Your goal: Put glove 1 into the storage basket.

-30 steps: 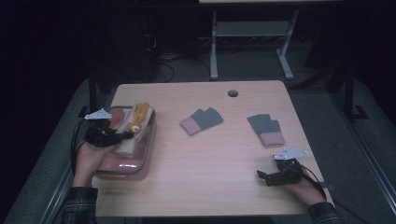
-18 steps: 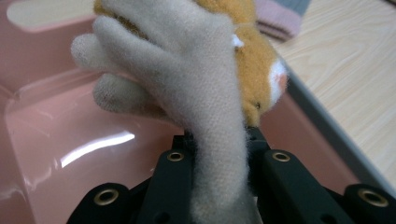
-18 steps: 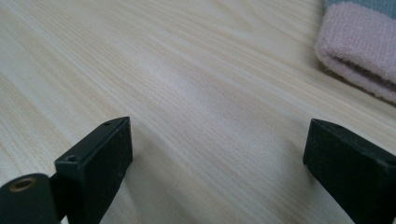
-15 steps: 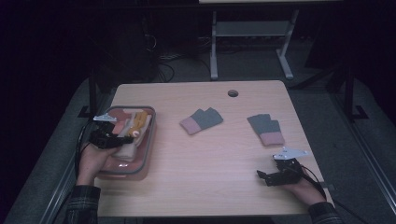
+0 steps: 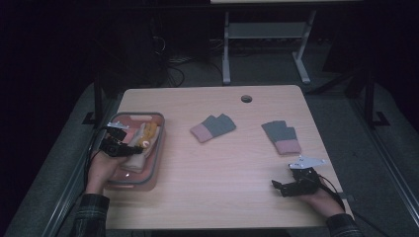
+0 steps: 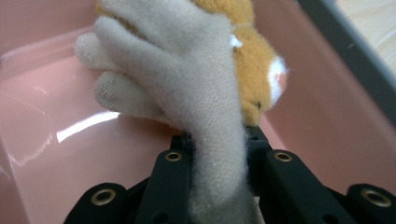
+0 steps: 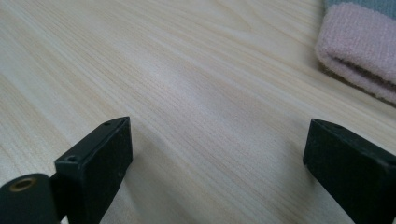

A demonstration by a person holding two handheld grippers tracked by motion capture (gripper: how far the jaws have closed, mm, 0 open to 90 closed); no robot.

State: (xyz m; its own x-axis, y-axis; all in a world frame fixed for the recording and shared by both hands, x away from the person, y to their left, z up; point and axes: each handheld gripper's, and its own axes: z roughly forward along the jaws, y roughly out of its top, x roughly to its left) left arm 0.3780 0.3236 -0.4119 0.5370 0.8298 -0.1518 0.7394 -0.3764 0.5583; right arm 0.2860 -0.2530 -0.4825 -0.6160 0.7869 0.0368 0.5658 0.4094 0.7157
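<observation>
While clamped: glove [image 6: 196,93], left tongs [image 6: 219,140].

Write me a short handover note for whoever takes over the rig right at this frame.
Left tongs: shut on the cream glove, holding it low inside the pink bin, next to an orange glove.
Right tongs: open, holding nothing, resting on the table near its front right corner.
Done: two gloves are at the bin.
Left: release the cream glove; likely bin the two grey-and-pink gloves on the table.
</observation>
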